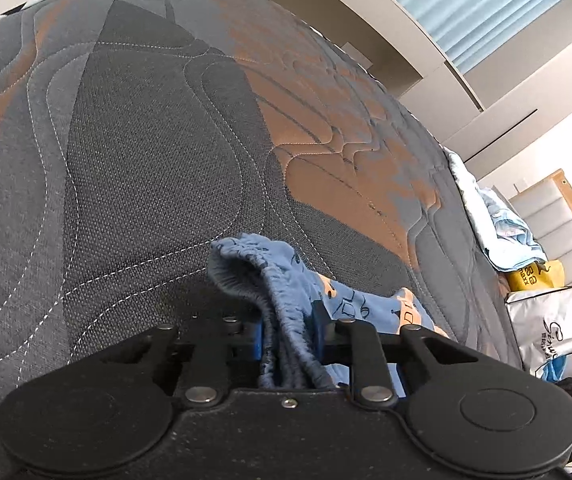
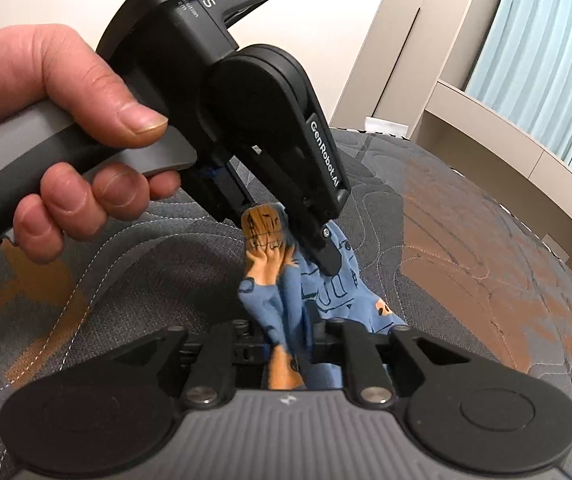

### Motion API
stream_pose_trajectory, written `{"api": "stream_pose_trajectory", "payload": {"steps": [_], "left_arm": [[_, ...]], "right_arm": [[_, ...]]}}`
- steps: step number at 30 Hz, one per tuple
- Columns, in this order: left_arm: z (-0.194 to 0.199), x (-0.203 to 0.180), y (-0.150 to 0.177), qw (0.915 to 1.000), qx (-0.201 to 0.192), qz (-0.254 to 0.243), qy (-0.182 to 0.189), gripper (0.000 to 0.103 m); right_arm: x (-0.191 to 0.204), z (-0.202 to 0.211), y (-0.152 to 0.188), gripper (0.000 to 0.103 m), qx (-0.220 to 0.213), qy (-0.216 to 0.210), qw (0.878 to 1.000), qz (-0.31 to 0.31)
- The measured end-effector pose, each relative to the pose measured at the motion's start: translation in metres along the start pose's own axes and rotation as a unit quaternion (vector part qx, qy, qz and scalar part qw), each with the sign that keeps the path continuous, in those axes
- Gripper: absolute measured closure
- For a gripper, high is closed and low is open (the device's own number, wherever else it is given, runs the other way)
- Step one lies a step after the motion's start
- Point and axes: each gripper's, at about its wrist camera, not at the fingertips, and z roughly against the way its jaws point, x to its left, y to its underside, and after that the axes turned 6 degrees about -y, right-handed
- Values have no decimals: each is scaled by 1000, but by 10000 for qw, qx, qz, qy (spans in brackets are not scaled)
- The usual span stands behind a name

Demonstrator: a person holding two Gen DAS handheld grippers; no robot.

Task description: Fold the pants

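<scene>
Small blue pants (image 1: 245,256) with orange patches and black drawings lie bunched on a quilted grey and orange mattress (image 1: 145,160). My left gripper (image 1: 288,332) is shut on their gathered elastic waistband, which fills the gap between its blue pads. In the right wrist view a person's hand (image 2: 45,92) holds that left gripper (image 2: 286,236), which points down onto an orange part of the pants (image 2: 342,292). The cloth runs from it down into my right gripper (image 2: 288,340), whose fingers stand narrow with blue and orange fabric packed between them.
Light blue and white cloth (image 1: 498,220) is piled at the mattress's right edge. Beyond it stand a yellow bag (image 1: 534,276) and a white bag (image 1: 558,328). Beige cabinets and pale blue curtains (image 2: 546,40) line the far wall. Bare mattress (image 2: 466,240) stretches ahead.
</scene>
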Motion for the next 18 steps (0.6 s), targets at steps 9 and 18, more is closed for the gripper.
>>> {"api": "stream_pose_trajectory", "payload": {"steps": [9, 18], "left_arm": [[3, -4, -1, 10000, -32, -50, -9, 79], [6, -13, 1, 9999, -117, 1, 119, 80]], "right_arm": [[-27, 50, 19, 51, -354, -184, 9966, -727], [-109, 44, 65, 48, 340, 838, 9858, -1418]]}}
